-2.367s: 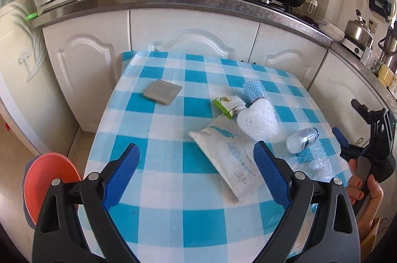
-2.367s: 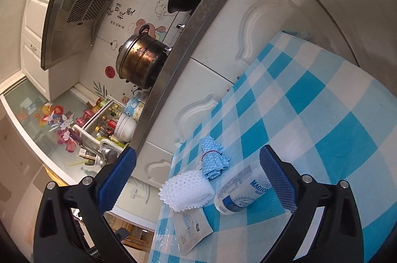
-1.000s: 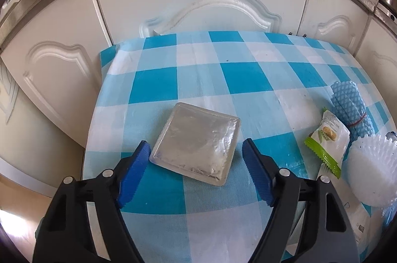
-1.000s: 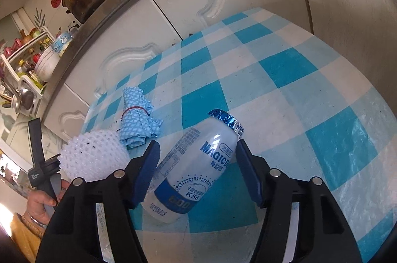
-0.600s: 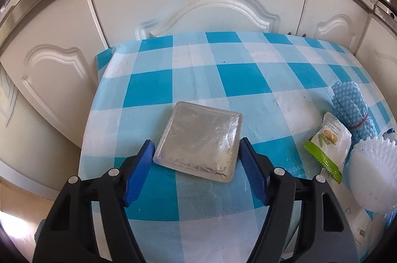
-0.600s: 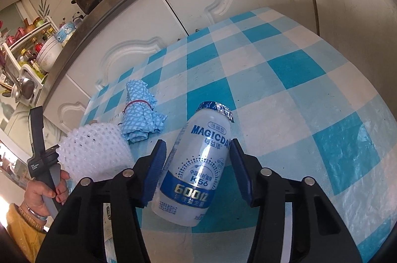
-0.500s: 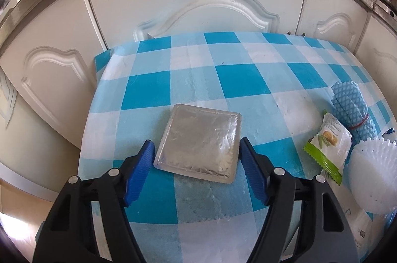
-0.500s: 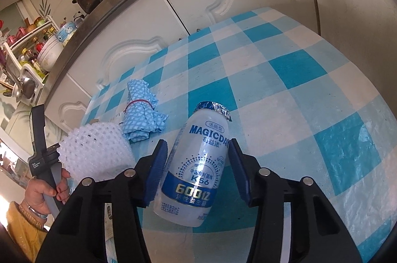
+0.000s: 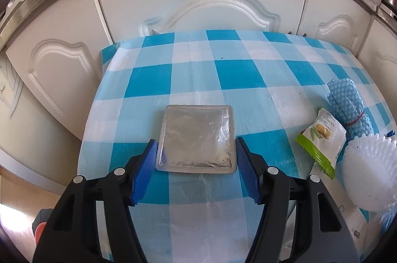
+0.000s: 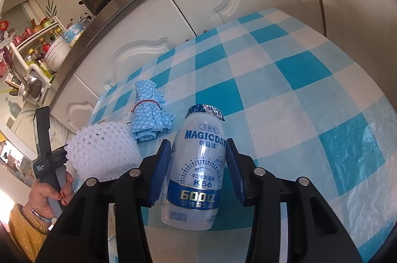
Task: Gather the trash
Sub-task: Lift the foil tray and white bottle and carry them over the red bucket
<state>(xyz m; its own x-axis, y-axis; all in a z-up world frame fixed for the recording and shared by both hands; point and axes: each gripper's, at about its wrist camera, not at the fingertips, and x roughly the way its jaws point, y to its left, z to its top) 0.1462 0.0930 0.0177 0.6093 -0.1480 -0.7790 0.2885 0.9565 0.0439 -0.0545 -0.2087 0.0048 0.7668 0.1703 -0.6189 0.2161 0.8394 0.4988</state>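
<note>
- On the checked tablecloth (image 9: 193, 79), seen from the left wrist: the left gripper (image 9: 196, 163) straddles a flat silver foil pouch (image 9: 196, 139), blue pads level with the pouch's near corners. Its jaws have just been closing, and the pouch, skewed a second ago, now sits square between them. The pads look to be touching or all but touching its edges; a firm pinch cannot be confirmed.
- To the right in the same view lie more pieces to gather: a green-edged snack wrapper (image 9: 322, 136), a rolled blue cloth (image 9: 347, 106) and a white foam net (image 9: 367, 173), all untouched.
- From the right wrist: the right gripper (image 10: 198, 168) brackets a small white drink bottle (image 10: 198, 171) lying on its side, foil cap pointing away. These jaws too have just been closing; the bottle, earlier tilted across the gap, now lies straight along it, the pads close against its flanks or just meeting them.
- At that view's left edge, the person's left hand (image 10: 47, 193) grips the other tool's handle beside the foam net.
- Reading: both grasps appear nearly set, so two items could likely be lifted together; neither has left the table yet.
</note>
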